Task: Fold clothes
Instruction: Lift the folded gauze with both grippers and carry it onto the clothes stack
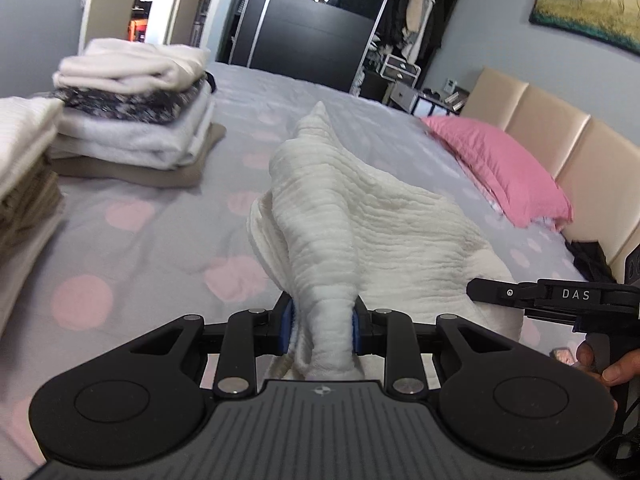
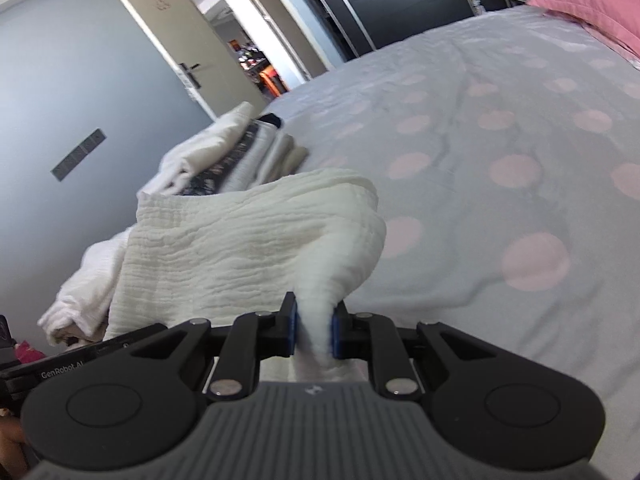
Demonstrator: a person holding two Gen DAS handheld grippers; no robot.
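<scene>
Pinched white cloth [image 1: 360, 216]; folded stacks [image 1: 136, 116] beside.

Left gripper [image 1: 322, 330], right gripper [image 2: 313, 334] both clamped

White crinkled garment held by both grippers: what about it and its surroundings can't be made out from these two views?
- White crinkled garment: its type and full outline; bunched folds hide them in both views.
- Left gripper: fabric covers how much the pads pinch.
- Right gripper: likewise.
- Folded stack: blurred in the right wrist view, partly behind the garment.
- Nearer stack: cut off by the left wrist view's edge.
</scene>
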